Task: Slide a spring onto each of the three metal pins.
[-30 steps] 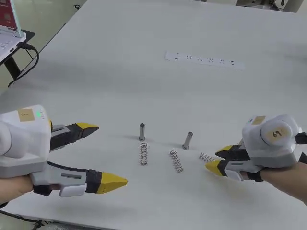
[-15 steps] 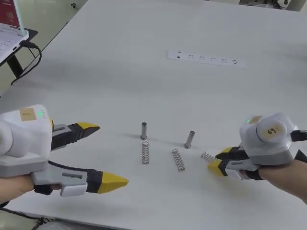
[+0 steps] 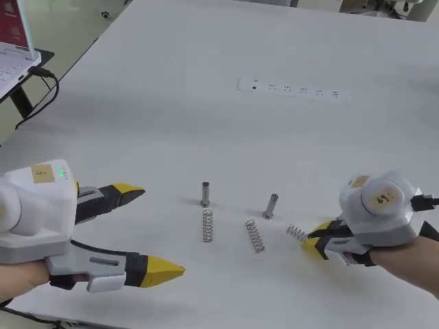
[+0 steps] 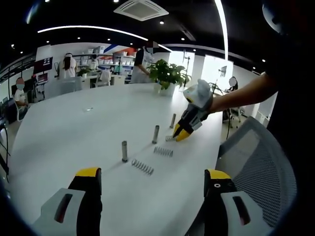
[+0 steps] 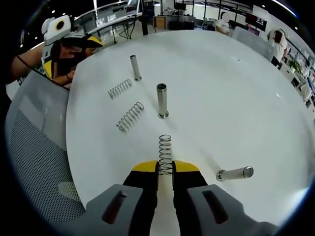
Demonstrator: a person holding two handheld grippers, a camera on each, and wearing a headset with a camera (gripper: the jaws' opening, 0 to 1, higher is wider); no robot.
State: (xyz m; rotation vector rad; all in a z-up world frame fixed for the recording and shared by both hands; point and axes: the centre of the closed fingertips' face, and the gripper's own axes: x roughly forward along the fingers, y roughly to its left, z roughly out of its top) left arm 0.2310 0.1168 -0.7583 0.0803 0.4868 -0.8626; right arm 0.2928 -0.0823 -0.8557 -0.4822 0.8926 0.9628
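Bench [image 3: 206, 103] work sits at the first pickup: left claw [image 3: 160, 231] spread wide and empty, right claw [image 3: 314, 240] pinching one end of a spring [image 5: 165, 147] lying near an upright pin [image 5: 162, 101]; next, it likely wants lifting, upending and threading over that pin

White worktable [image 3: 171, 103]; head view: power strip [image 3: 293, 89] at 12 o'clock, laptop [image 3: 8, 51] at 10 o'clock. Left gripper view: dark ceiling [image 4: 88, 12], strip lights [image 4: 98, 28], potted plant [image 4: 167, 73] at 12 o'clock, grey mesh chair [image 4: 261, 162] at 4 o'clock.
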